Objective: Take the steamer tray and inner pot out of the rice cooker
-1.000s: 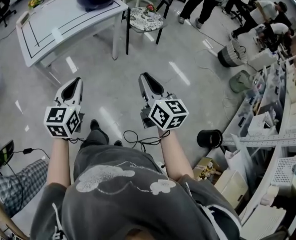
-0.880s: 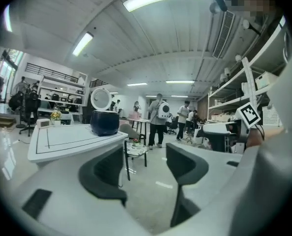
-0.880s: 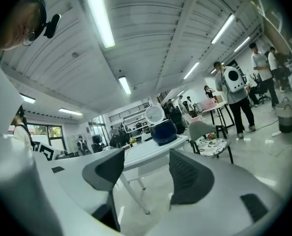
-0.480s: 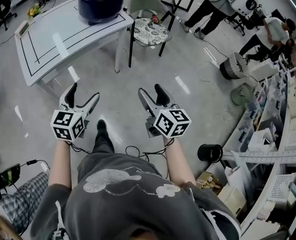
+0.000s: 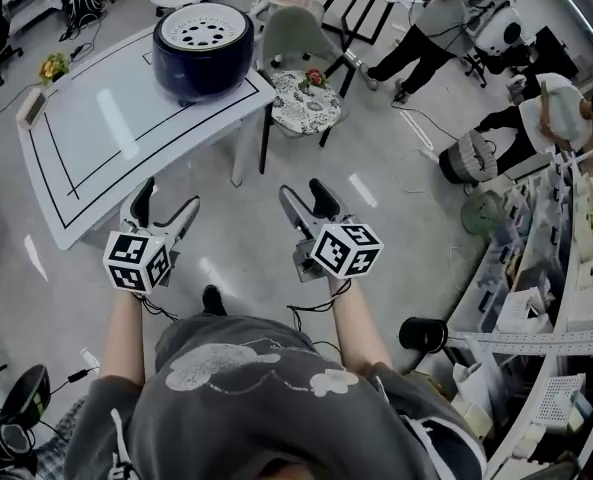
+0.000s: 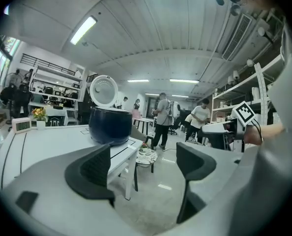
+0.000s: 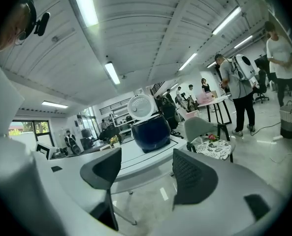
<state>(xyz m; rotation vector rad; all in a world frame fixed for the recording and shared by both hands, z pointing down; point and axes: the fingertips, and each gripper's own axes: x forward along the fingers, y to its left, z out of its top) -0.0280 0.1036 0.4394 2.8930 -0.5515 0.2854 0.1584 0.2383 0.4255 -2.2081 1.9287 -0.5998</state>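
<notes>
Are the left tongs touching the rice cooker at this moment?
Apart. In the head view the left tongs hang open and empty by the near edge of the table, with bare tabletop between them and the rice cooker.

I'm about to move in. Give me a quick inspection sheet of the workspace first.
Surface: white table, black outline.
Job's things: dark blue rice cooker at the corner nearest the chair, lid up; inside unclear from here.
Clutter: small clock and flowers at the table's left end.
Grippers: left gripper and right gripper jaws just opened, empty, well short of the cooker.
Cables: black cable looping below the right gripper.
Surroundings: cushioned chair beside the table; people working; shelves at right.
</notes>
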